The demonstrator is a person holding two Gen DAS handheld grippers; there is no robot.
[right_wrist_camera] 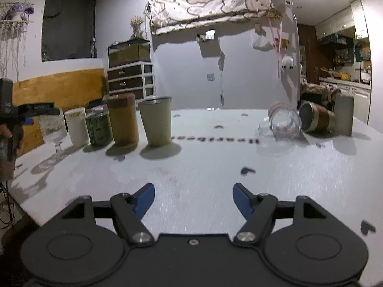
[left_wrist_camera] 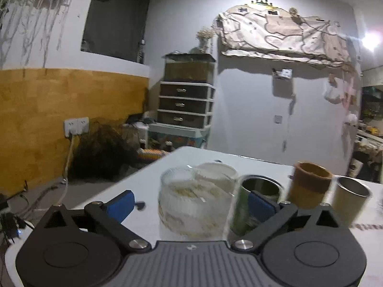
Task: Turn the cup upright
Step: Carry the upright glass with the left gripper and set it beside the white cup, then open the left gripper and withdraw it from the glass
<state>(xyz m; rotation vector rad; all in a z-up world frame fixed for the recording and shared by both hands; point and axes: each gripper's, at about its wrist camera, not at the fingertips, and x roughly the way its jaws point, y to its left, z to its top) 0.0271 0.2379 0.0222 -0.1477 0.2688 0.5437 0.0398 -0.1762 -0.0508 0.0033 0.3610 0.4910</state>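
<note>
A clear ribbed stemmed glass (left_wrist_camera: 191,203) stands upright at the table's left end, between the spread blue fingers of my left gripper (left_wrist_camera: 191,206), which is open around it without touching. It also shows in the right wrist view (right_wrist_camera: 53,129), with the left gripper (right_wrist_camera: 26,119) beside it. My right gripper (right_wrist_camera: 194,199) is open and empty over the table's near middle. At the far right a clear glass jar (right_wrist_camera: 283,123) and a steel-and-brown tumbler (right_wrist_camera: 317,118) lie on their sides. A grey cup (right_wrist_camera: 343,114) stands mouth down beside them.
A row of upright cups stands left of centre: white (right_wrist_camera: 76,126), green tin (right_wrist_camera: 98,129), brown (right_wrist_camera: 123,119), beige steel-rimmed (right_wrist_camera: 156,120). The white table (right_wrist_camera: 203,162) ends close to the left. Drawers and a wall stand behind.
</note>
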